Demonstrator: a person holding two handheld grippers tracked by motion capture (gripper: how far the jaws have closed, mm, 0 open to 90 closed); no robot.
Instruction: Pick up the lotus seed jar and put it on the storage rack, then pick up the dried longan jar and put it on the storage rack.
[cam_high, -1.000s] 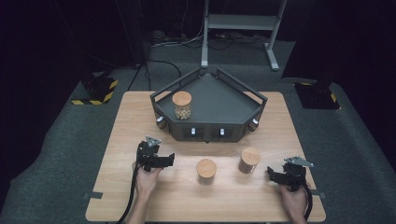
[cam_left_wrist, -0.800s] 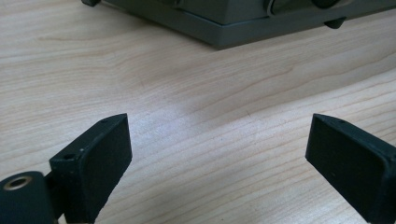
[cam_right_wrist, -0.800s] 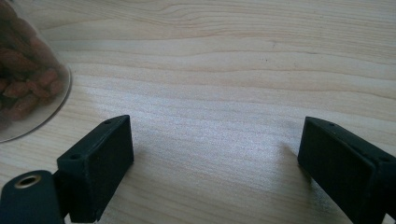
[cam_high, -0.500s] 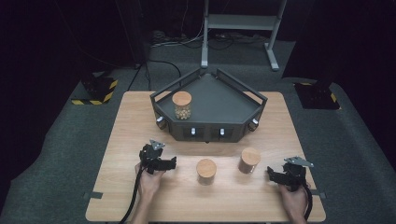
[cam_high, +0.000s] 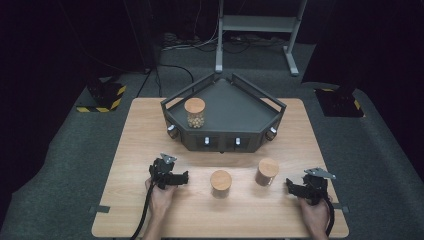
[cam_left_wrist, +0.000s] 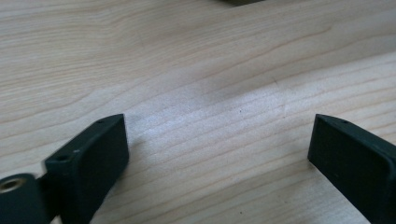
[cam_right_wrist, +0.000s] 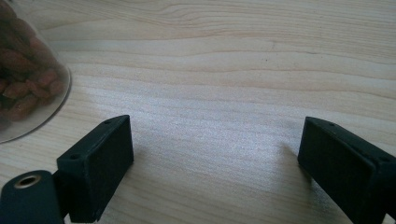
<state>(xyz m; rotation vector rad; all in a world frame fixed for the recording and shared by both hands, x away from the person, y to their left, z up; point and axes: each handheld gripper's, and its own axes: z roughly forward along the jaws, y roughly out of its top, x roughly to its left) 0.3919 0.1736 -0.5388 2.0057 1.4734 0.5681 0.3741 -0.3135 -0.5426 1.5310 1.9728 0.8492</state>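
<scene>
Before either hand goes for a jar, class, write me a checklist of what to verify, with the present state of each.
1. Left tongs open, nothing between the jaws, which have just been opening: ok.
2. Right tongs open over bare wood: ok.
3. Middle jar upright, lid on: ok.
4. Darker jar upright, lid on: ok.
5. Room left on the black tray beside the jar already there: ok.
6. Lids shut tight: cannot tell.

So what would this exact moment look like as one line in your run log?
left gripper: open, empty, jaws just opened | right gripper: open, empty | jars on table: two | jar in tray: one
</scene>
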